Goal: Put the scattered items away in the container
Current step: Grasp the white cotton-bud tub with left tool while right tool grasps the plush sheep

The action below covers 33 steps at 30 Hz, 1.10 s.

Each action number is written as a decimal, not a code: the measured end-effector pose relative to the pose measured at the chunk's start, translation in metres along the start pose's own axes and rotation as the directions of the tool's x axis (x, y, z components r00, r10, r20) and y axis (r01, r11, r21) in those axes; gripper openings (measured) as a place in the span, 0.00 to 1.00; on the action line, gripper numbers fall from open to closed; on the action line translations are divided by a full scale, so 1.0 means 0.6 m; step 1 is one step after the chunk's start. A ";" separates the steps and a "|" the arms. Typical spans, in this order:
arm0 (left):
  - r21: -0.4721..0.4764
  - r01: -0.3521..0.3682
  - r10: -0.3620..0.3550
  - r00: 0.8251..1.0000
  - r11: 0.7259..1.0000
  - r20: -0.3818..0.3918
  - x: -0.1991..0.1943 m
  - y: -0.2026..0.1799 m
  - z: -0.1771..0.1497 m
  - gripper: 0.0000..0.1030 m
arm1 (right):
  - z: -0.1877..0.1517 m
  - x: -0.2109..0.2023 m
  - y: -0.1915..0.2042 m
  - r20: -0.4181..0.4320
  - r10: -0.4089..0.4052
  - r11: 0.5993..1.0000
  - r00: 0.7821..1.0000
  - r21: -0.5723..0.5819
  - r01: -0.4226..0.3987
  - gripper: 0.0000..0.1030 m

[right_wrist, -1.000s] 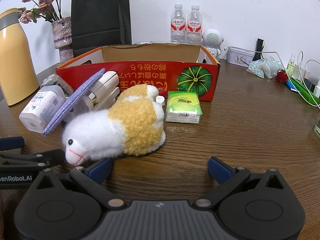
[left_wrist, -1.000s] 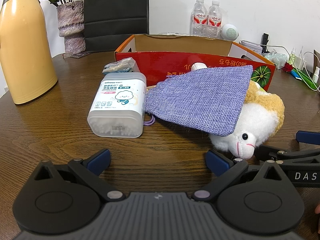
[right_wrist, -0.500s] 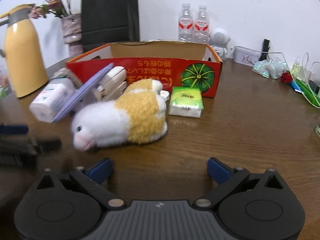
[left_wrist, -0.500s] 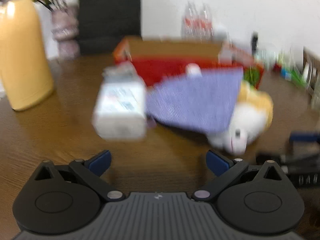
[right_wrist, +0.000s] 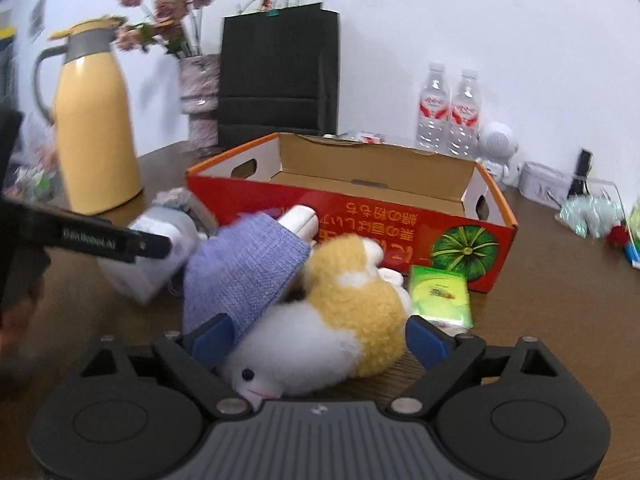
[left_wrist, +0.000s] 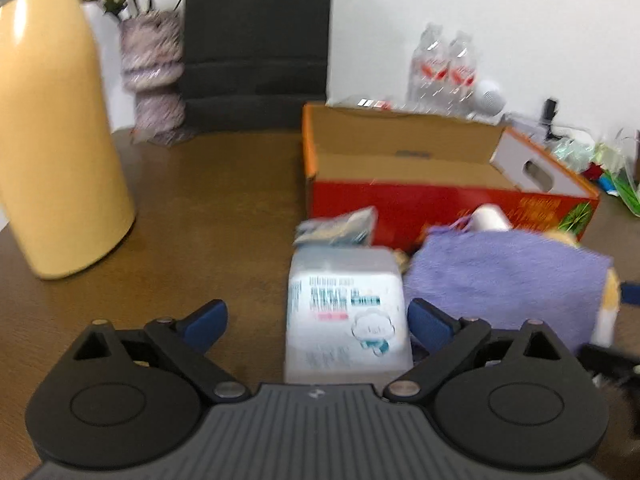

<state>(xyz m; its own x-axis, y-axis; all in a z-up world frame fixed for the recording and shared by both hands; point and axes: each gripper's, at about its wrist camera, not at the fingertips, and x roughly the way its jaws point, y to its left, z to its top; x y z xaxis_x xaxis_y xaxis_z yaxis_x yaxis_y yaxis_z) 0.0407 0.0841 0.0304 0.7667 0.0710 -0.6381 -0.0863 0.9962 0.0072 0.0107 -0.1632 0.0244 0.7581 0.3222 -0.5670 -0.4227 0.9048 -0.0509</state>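
Right gripper (right_wrist: 318,340) spread wide w/ fluffy white-yellow plush toy (right_wrist: 320,328) btwn jaws; left gripper (left_wrist: 316,320) spread, straddling white plastic cotton-swab box (left_wrist: 346,312).

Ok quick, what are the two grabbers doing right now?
Left gripper: open, cotton swab box between its fingers, not squeezed.
Right gripper: open, around the plush toy.

The dark wooden desk (right_wrist: 540,280) carries an open red carton (right_wrist: 400,216), a yellow jug (right_wrist: 96,132), a plush toy (right_wrist: 340,320), a green tissue pack (right_wrist: 440,294) and a cotton-swab box (left_wrist: 346,312).
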 end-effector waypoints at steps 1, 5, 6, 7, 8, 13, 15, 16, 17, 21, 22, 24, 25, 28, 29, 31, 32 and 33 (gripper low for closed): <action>0.001 -0.008 0.008 1.000 1.000 0.005 -0.008 0.002 -0.003 0.95 | -0.004 -0.010 -0.010 -0.004 -0.045 0.999 0.999 -0.015 0.045 0.95; 0.033 0.105 -0.106 0.993 0.994 0.042 -0.024 -0.002 0.003 1.00 | -0.009 -0.039 -0.049 -0.010 -0.154 0.988 0.988 0.003 0.154 0.95; 0.054 0.100 -0.102 0.994 0.993 0.035 -0.017 -0.010 0.007 1.00 | -0.012 -0.042 -0.056 -0.016 -0.127 0.991 0.992 0.041 0.128 0.96; 0.066 0.076 -0.077 0.997 0.995 0.017 -0.007 -0.016 0.008 1.00 | -0.014 -0.039 -0.060 -0.022 -0.094 0.992 0.995 0.087 0.096 0.96; 0.066 0.054 -0.054 0.999 0.996 -0.003 0.003 -0.017 0.008 0.98 | -0.013 -0.031 -0.060 -0.036 -0.064 0.988 0.997 0.141 0.069 0.95; -0.028 0.067 -0.068 0.998 0.997 -0.015 -0.002 0.011 0.000 0.65 | -0.011 0.031 -0.017 -0.031 -0.028 0.947 0.999 0.318 0.036 0.96; -0.040 0.070 -0.070 0.997 0.997 -0.009 -0.021 0.013 -0.006 0.65 | -0.016 0.051 -0.015 -0.014 -0.007 0.920 1.000 0.392 0.012 0.93; -0.043 0.063 -0.063 0.998 0.997 -0.005 -0.032 0.012 -0.010 0.64 | -0.017 0.051 -0.020 -0.016 0.022 0.914 1.000 0.407 -0.014 0.85; -0.045 0.054 -0.055 0.998 0.997 -0.005 -0.043 0.012 -0.017 0.64 | -0.015 0.041 -0.027 -0.016 0.052 0.917 0.998 0.396 -0.042 0.78; -0.056 0.077 -0.078 0.997 0.995 -0.020 -0.085 0.006 -0.054 0.65 | -0.013 -0.017 -0.061 -0.066 0.006 0.975 0.998 0.224 0.009 0.68; -0.053 0.082 -0.082 0.997 0.995 -0.014 -0.092 0.003 -0.063 0.65 | -0.016 -0.031 -0.075 -0.071 -0.048 0.974 0.996 0.219 0.063 0.74; -0.029 0.068 -0.068 0.998 0.997 -0.014 -0.096 -0.004 -0.071 0.70 | -0.020 -0.049 -0.098 -0.080 -0.136 0.954 0.988 0.257 0.152 0.75; -0.019 0.056 -0.056 0.998 0.998 -0.019 -0.094 -0.007 -0.073 0.76 | -0.021 -0.050 -0.102 -0.079 -0.129 0.946 0.989 0.288 0.146 0.76; -0.027 0.049 -0.050 0.998 0.998 -0.046 -0.083 -0.009 -0.069 0.83 | -0.026 -0.030 -0.086 -0.052 -0.029 0.926 0.998 0.375 0.046 0.93; -0.035 0.057 -0.058 0.997 0.998 -0.055 -0.080 -0.007 -0.068 0.88 | -0.027 -0.016 -0.074 -0.067 -0.020 0.927 0.998 0.372 0.043 0.93; -0.048 0.056 -0.059 0.996 0.997 -0.065 -0.074 -0.003 -0.073 0.81 | -0.033 0.010 -0.045 -0.100 -0.030 0.948 0.995 0.313 0.060 0.83; -0.060 0.057 -0.061 0.996 0.997 -0.068 -0.073 0.000 -0.077 0.65 | -0.038 0.019 -0.033 -0.104 -0.039 0.960 0.994 0.273 0.067 0.58; -0.081 0.054 -0.060 0.996 0.995 -0.061 -0.076 0.003 -0.080 0.65 | -0.041 0.024 -0.026 -0.114 -0.052 0.968 0.992 0.240 0.078 0.47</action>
<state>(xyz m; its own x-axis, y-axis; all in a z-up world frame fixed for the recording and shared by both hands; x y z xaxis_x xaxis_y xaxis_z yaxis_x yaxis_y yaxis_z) -0.0247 0.0801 0.0224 0.7302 0.0085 -0.6832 -0.0956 0.9914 -0.0899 0.0161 -0.1797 -0.0029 0.7172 0.2409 -0.6539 -0.2304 0.9676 0.1037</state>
